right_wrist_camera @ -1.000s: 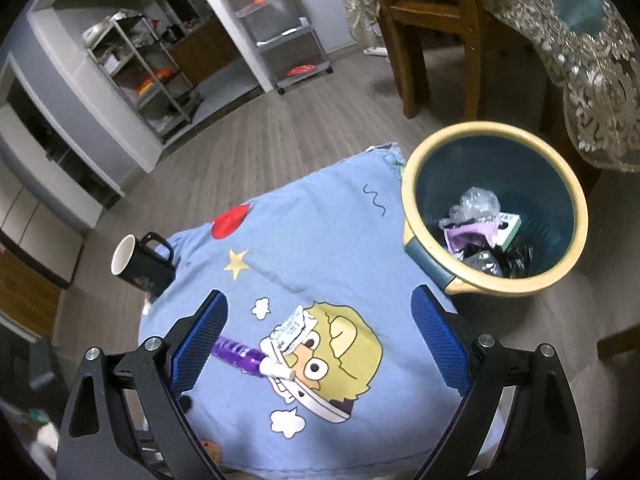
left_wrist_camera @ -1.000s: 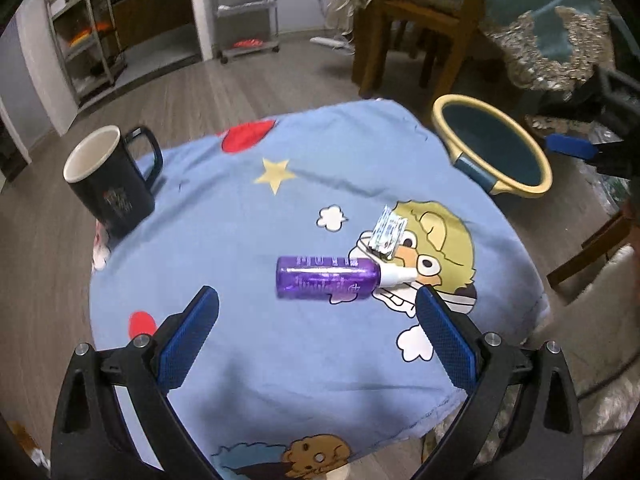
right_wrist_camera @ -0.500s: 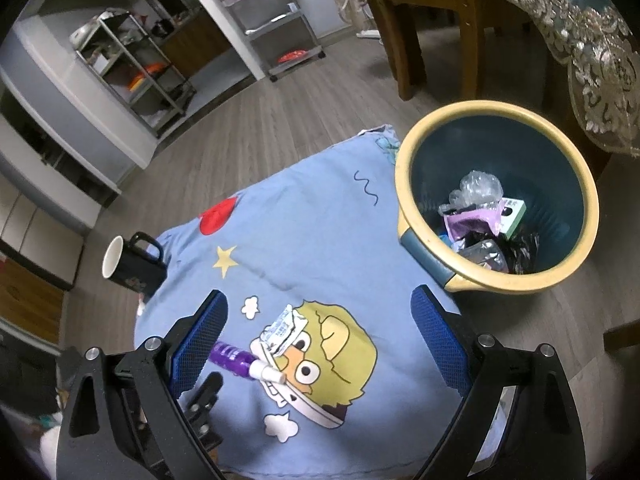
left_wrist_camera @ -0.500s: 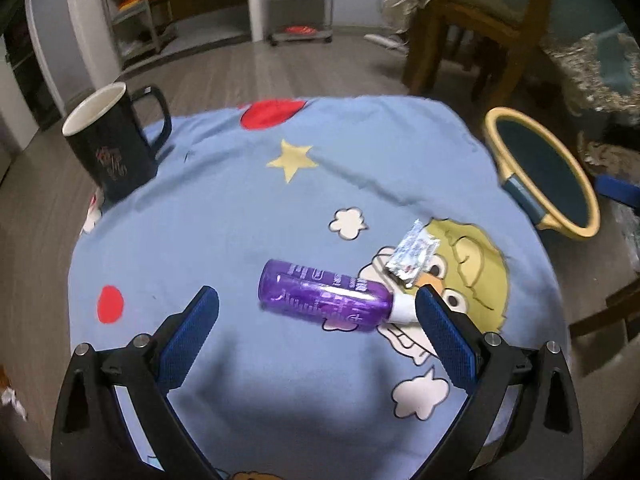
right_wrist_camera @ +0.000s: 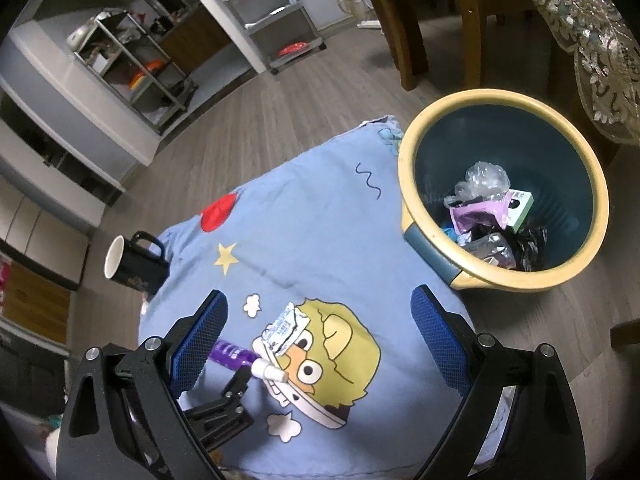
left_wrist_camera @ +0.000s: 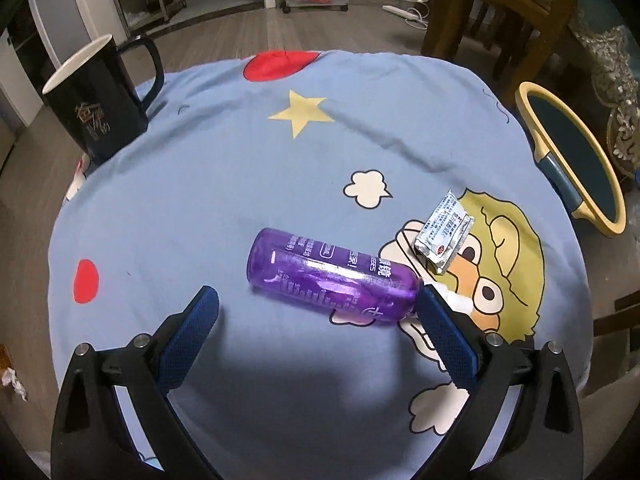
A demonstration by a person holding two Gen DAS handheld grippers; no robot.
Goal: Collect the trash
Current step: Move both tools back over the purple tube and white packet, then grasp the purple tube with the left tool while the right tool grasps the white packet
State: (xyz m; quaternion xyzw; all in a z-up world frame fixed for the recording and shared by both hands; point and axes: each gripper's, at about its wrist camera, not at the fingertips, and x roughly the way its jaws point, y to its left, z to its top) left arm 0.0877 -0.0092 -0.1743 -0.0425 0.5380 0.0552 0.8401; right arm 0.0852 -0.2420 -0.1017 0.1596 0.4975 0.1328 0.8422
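While the left gripper hangs low over the blue cartoon cloth, its blue-padded fingers stand spread wide, and the purple bottle lies on its side between and just ahead of them, its capped end close to the right-hand pad; I cannot tell whether they touch. Just beyond that pad, a small silver sachet lies flat on the cloth, near the bottle's neck. Far ahead of the left-hand finger stands a black mug. The right gripper is higher up, fingers likewise spread and holding nothing; the trash bin, already holding wrappers, sits ahead of its right-hand finger, beside the cloth's edge.
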